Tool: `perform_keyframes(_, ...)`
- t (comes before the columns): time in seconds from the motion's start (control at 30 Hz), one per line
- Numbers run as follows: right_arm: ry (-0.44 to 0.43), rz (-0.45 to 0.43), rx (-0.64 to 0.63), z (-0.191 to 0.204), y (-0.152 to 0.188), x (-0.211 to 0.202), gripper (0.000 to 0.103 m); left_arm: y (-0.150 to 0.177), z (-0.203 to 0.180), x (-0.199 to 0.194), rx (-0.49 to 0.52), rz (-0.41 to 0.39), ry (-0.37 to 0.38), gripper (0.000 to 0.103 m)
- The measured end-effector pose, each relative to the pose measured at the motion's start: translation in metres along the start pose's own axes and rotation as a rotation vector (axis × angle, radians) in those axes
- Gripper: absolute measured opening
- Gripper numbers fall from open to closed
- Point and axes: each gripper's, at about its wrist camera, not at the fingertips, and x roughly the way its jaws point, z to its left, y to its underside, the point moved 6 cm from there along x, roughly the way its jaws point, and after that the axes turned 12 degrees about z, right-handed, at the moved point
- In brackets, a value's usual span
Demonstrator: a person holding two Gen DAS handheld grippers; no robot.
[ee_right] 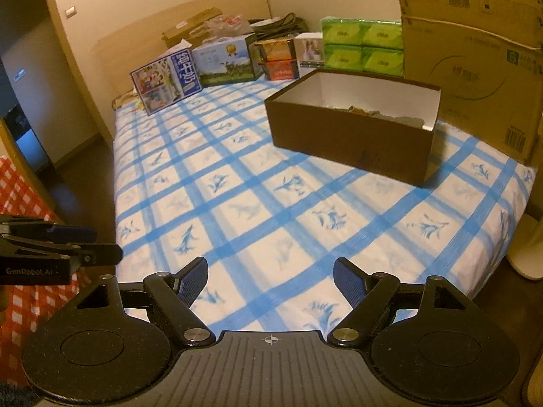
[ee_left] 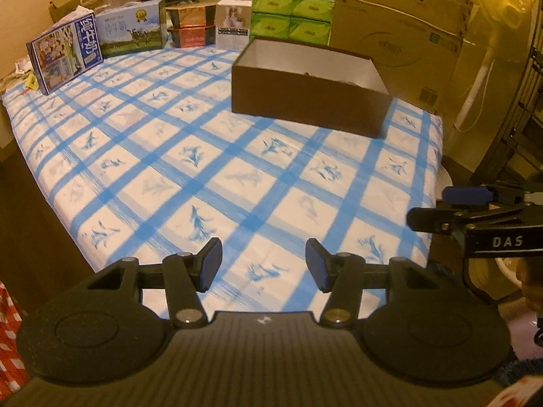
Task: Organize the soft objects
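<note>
Bedroom, blue-checked bedsheet [ee_left: 190, 176] fills both views. Left gripper [ee_left: 263, 266] and right gripper [ee_right: 269, 281] hang over the near edge, jaws apart, nothing between them. Brown open box [ee_right: 349, 135] sits at 1 o'clock; soft items inside barely visible [ee_right: 366, 111]. Green tissue packs [ee_right: 363, 47] and cardboard carton [ee_right: 475, 68] beyond it; milk cartons [ee_left: 101, 44] at 11.

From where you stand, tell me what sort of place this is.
Most likely a bedroom used for storage: a bed with a blue checked sheet and wooden headboard, with milk cartons, tissue packs and a large cardboard box stacked along it.
</note>
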Motion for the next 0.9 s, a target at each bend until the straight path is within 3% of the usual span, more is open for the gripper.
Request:
perform_keyframes(0.33,0.005,0.036,-0.021,0.013,0.024,0.007,0.081,0.02,-0.011,0.004,-0.005,0.017,0.033,0.051)
perform_keyframes(0.9,0.014,0.046,-0.009,0.014,0.032,0.012,0.081,0.024,-0.015,0.007,-0.002,0.015,0.041,0.051)
